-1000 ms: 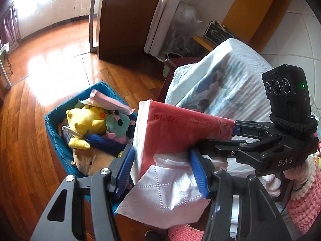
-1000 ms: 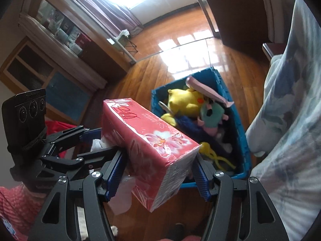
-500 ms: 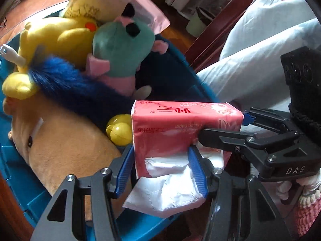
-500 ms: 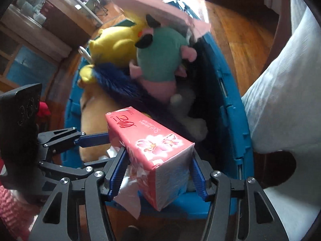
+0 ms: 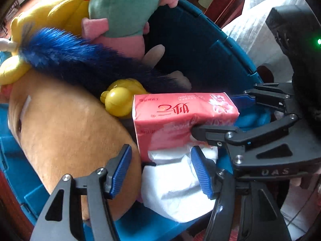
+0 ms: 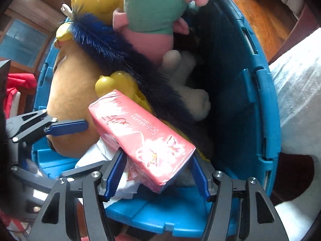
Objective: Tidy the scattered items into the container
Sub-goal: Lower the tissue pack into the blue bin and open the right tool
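Low over the near corner of the blue container (image 6: pixel 266 108), two hand-held grippers bring a pink tissue pack (image 5: pixel 180 116) down among the things already stowed. Nearest the lens, the left gripper (image 5: pixel 160 170) has its jaws opening: one blue pad stands clear of the pack's end while the other lies against the white tissue (image 5: pixel 172 188) spilling from its torn mouth, so this side appears to be letting go. The right gripper (image 6: pixel 155 175) straddles the opposite end, both pads close along the pack's sides; its jaws are also easing wider, and whether they press the wrapper cannot be told for certain. The pack itself lies tilted, one end near the container's rim, the other nosing toward a yellow rubber duck (image 5: pixel 120 98). Beyond it, a large tan plush (image 5: pixel 66 132) fills the left side of the container, with a blue feather duster (image 6: pixel 124 60) laid across it. Farther back sit a green-and-pink plush (image 6: pixel 154 10) and a yellow plush (image 5: pixel 52 14), both piled high. By the look of it, the tidying is well along: most items are in, and the pack is at the point of release. Any items left outside the container are out of view.
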A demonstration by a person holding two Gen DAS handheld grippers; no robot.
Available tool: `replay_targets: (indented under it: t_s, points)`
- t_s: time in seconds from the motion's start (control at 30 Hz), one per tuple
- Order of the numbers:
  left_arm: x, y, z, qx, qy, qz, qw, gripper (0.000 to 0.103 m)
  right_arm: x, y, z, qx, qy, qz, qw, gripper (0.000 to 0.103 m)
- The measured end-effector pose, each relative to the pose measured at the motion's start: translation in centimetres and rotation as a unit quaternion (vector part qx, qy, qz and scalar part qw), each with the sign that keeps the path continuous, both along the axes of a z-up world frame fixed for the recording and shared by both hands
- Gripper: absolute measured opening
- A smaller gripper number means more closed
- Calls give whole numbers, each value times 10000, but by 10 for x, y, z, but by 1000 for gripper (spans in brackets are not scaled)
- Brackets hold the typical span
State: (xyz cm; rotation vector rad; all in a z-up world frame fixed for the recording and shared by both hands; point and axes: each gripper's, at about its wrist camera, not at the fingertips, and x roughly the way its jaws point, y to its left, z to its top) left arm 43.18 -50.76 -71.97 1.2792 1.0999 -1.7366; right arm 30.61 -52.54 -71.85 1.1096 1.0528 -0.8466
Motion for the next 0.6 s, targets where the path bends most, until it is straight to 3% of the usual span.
replay_targets:
  t_s: [0.1,0.27,0.43,0.6]
  points:
    - [10,7,18,-55,31,135,9999,80,-2,5,13,-4,53,1,10000,65]
    - [28,14,40,-62,-147,405,9991,80,-9,13,41,2,41,-140,9999,66]
    - [46,17,58,-44,-297,690,9972,80,-8,16,65,-89,141,-244,9996,92]
    - [64,7,96,-106,-378,904,9951,80,21,8,83,-153,171,-329,9992,94]
